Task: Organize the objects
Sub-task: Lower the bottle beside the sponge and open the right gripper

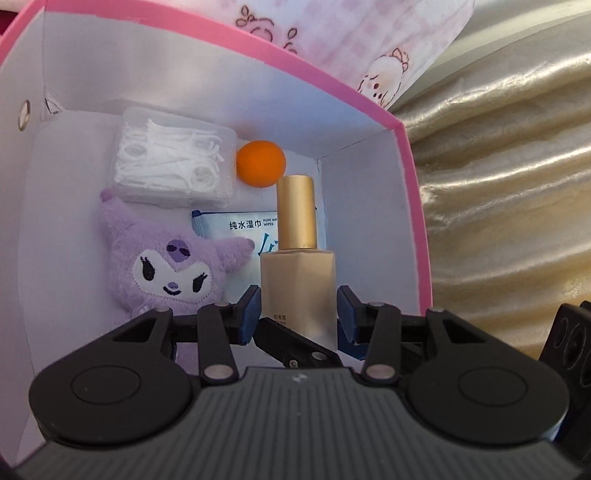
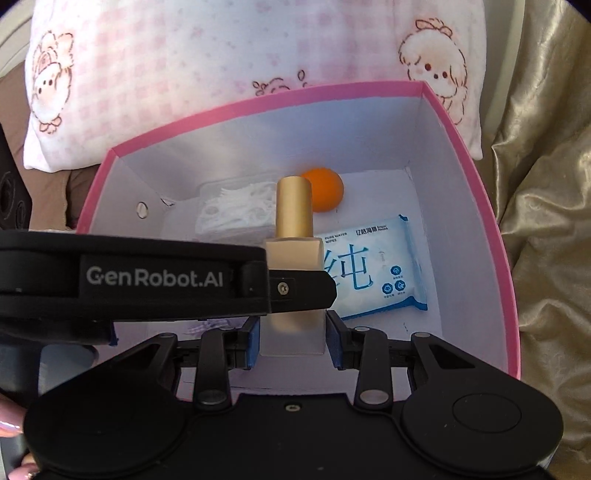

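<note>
A frosted beige bottle (image 1: 297, 273) (image 2: 293, 254) with a gold cap stands upright inside a pink box (image 1: 332, 85) (image 2: 332, 92) with white walls. Both grippers hold it. My left gripper (image 1: 299, 314) has its blue pads pressed on two sides of the bottle. My right gripper (image 2: 293, 339) clamps the other two sides low down. In the right wrist view the left gripper's finger (image 2: 303, 291) crosses the bottle. On the box floor lie a clear case of floss picks (image 1: 173, 162) (image 2: 236, 210), an orange ball (image 1: 261, 164) (image 2: 325, 188), a blue wipes pack (image 1: 240, 229) (image 2: 376, 273) and a purple plush (image 1: 166, 266).
A pink checked pillow (image 1: 351, 33) (image 2: 184, 74) with cartoon prints lies behind the box. Shiny golden fabric (image 1: 498, 184) (image 2: 546, 221) covers the surface to the right. A person's fingertips (image 2: 11, 424) show at the lower left edge.
</note>
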A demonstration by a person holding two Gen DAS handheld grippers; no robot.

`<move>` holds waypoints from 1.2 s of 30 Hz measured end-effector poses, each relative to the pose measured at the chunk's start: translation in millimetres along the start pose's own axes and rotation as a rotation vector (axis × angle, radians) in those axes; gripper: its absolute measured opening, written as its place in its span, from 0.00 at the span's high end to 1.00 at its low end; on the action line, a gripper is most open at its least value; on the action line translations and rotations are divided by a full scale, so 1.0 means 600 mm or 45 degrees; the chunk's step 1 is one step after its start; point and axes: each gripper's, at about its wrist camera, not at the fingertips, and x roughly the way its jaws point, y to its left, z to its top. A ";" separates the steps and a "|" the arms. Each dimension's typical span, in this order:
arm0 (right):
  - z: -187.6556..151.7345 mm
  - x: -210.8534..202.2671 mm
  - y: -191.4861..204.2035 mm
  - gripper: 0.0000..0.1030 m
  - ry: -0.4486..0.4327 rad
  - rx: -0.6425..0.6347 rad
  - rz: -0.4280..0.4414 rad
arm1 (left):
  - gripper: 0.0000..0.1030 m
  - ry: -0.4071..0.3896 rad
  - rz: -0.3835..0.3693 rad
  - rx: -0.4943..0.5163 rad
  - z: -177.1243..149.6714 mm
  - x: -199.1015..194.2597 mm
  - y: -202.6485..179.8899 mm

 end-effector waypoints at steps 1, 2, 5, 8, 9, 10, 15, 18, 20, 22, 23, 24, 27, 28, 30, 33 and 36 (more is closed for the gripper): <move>0.000 0.004 -0.003 0.61 0.012 0.015 -0.014 | 0.59 0.019 0.004 0.000 0.002 0.008 -0.001; -0.001 0.007 -0.006 0.61 0.021 0.024 -0.027 | 0.59 0.040 0.009 0.009 0.005 0.016 -0.003; -0.001 0.016 -0.014 0.61 0.031 0.055 -0.040 | 0.58 0.070 0.026 0.030 0.011 0.026 -0.008; 0.005 0.024 -0.024 0.61 0.041 0.105 -0.007 | 0.58 0.081 0.050 0.034 0.019 0.030 -0.006; 0.007 0.027 -0.030 0.61 0.043 0.147 0.016 | 0.59 0.090 0.057 0.031 0.023 0.031 -0.004; 0.009 0.029 -0.037 0.61 0.046 0.198 0.038 | 0.59 0.103 0.061 0.032 0.026 0.032 -0.003; 0.007 0.018 -0.044 0.61 -0.006 0.325 0.052 | 0.59 0.124 0.031 0.102 0.038 0.026 -0.013; 0.009 0.019 -0.043 0.61 -0.019 0.344 0.046 | 0.59 0.137 0.031 0.114 0.044 0.027 -0.013; 0.011 0.025 -0.042 0.61 -0.019 0.349 0.040 | 0.59 0.148 0.035 0.107 0.049 0.031 -0.009; 0.013 0.034 -0.044 0.61 -0.020 0.376 0.031 | 0.60 0.158 0.034 0.106 0.054 0.038 -0.005; 0.013 0.037 -0.044 0.61 -0.023 0.393 0.021 | 0.59 0.165 0.036 0.103 0.057 0.040 -0.004; 0.014 0.039 -0.042 0.61 -0.026 0.398 0.007 | 0.59 0.170 0.039 0.093 0.060 0.041 -0.002; 0.019 0.047 -0.027 0.57 -0.009 0.346 -0.020 | 0.60 0.129 0.046 0.080 0.059 0.025 0.003; 0.019 0.050 -0.026 0.56 0.003 0.343 -0.003 | 0.60 0.100 0.047 0.095 0.056 0.015 0.002; 0.016 0.053 -0.026 0.54 0.020 0.350 0.040 | 0.60 0.064 0.070 0.115 0.051 -0.002 0.001; 0.016 0.045 -0.024 0.55 -0.010 0.334 0.054 | 0.60 0.037 0.078 0.122 0.052 -0.022 0.001; 0.017 0.044 -0.032 0.56 -0.023 0.364 0.072 | 0.60 0.003 0.099 0.132 0.054 -0.040 -0.006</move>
